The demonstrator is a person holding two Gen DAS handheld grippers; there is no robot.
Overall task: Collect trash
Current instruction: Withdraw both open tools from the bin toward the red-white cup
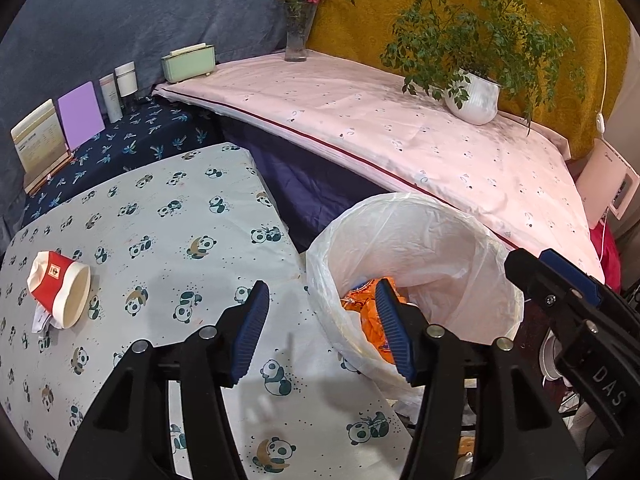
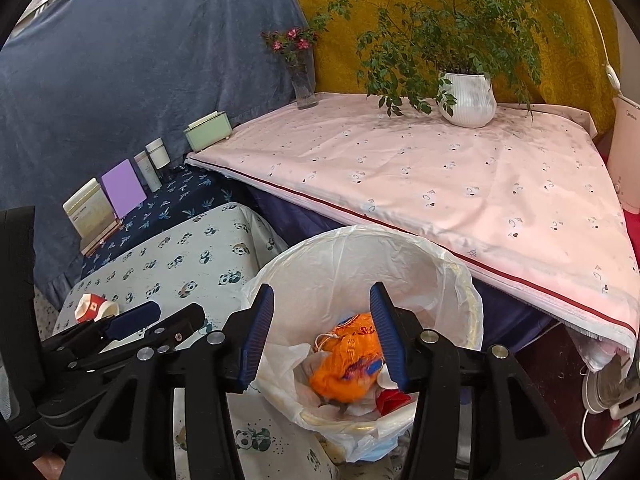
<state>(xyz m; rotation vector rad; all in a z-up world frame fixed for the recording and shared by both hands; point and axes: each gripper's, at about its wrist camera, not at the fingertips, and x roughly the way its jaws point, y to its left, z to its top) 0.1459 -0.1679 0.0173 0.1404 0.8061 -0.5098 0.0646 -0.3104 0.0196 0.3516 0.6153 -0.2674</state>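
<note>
A crushed red and white paper cup [image 1: 60, 290] lies on its side at the left of the panda-print table [image 1: 160, 240]; it also shows in the right wrist view [image 2: 94, 307]. A white-lined trash bin [image 1: 416, 240] stands beside the table's right edge, with an orange wrapper [image 2: 346, 364] and other trash inside. My left gripper [image 1: 320, 332] is open and empty, over the table edge next to the bin. My right gripper [image 2: 322, 338] is open and empty, right above the bin [image 2: 360, 260]; it also shows in the left wrist view [image 1: 560, 280].
A pink-covered table [image 1: 400, 120] behind the bin holds a potted plant [image 1: 476, 98], a flower vase [image 1: 298, 36] and a green box [image 1: 188, 63]. A dark blue shelf [image 1: 132, 140] holds cards and bottles. A white appliance [image 1: 608, 180] stands at right.
</note>
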